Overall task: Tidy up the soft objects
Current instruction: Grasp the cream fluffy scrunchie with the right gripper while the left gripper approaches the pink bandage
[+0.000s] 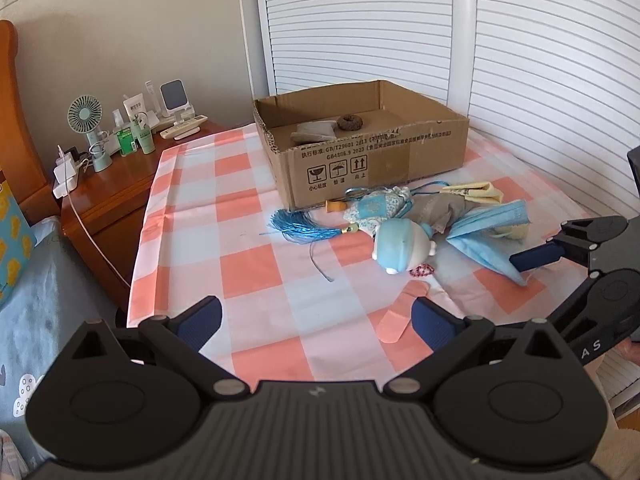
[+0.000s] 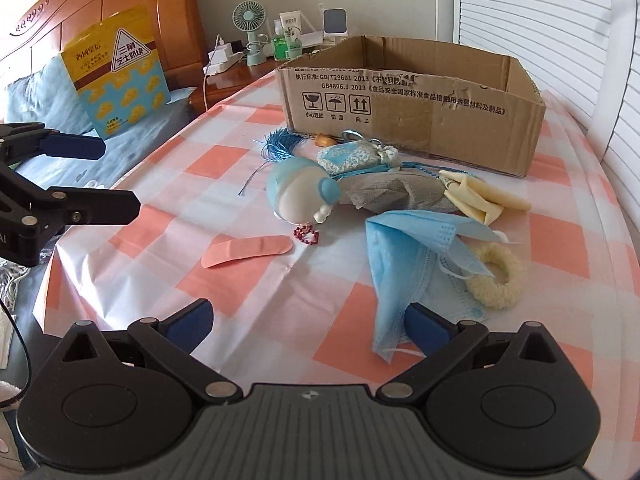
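Nearest the right wrist camera, the right gripper [image 2: 308, 322] hangs with its blue fingers spread wide and empty; the near corner of a blue face mask [image 2: 404, 256] lies just at its right pad, though contact cannot be told. Both pads of the left gripper [image 1: 318, 322] likewise stand wide apart over the checked cloth [image 1: 248, 208], holding nothing, with a pink plaster [image 1: 400, 314] just beside its right finger. Beyond, a blue-capped plush doll [image 2: 298, 194], a patterned sachet [image 2: 352, 156] with a blue tassel [image 2: 280, 142], a cream fuzzy ring [image 2: 498, 276] and the mask lie heaped before the open cardboard box [image 2: 440, 120]; a brown ring [image 1: 349, 122] sits inside it.
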A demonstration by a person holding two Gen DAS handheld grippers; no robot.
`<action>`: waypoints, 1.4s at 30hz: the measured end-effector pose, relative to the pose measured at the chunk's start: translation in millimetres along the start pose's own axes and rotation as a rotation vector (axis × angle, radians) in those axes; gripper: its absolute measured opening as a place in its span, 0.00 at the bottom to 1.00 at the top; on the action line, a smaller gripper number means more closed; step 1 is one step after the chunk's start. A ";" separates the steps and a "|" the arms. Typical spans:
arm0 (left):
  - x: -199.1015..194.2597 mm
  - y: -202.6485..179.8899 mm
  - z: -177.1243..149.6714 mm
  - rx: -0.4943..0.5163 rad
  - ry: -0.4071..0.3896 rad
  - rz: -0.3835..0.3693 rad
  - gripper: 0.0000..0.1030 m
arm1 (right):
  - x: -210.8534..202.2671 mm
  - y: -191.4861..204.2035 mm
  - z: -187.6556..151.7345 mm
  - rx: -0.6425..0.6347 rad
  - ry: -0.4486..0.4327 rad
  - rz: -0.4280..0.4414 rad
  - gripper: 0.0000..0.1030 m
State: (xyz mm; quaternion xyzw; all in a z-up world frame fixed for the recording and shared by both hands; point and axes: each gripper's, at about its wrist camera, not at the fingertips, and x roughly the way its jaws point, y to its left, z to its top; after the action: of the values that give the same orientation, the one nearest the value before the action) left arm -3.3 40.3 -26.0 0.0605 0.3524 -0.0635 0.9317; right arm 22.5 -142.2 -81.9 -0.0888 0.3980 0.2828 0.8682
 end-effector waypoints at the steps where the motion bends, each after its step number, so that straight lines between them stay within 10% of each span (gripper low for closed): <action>1: 0.1 0.1 0.0 0.000 0.000 0.000 0.98 | -3.4 -0.7 0.2 0.001 -0.008 -0.010 1.00; 14: 7.8 -5.5 1.1 0.009 0.017 -0.017 0.98 | -15.4 -85.2 -9.8 0.173 -0.042 -0.374 1.00; 42: 47.6 -23.2 -8.5 0.071 0.122 -0.070 0.98 | -6.6 -107.0 -23.1 0.203 -0.149 -0.431 1.00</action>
State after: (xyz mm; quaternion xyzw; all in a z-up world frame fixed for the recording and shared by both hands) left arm 22.8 15.2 -65.5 0.0851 0.4077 -0.1049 0.9031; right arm 64.3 -241.9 -100.0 -0.0628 0.3313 0.0552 0.9398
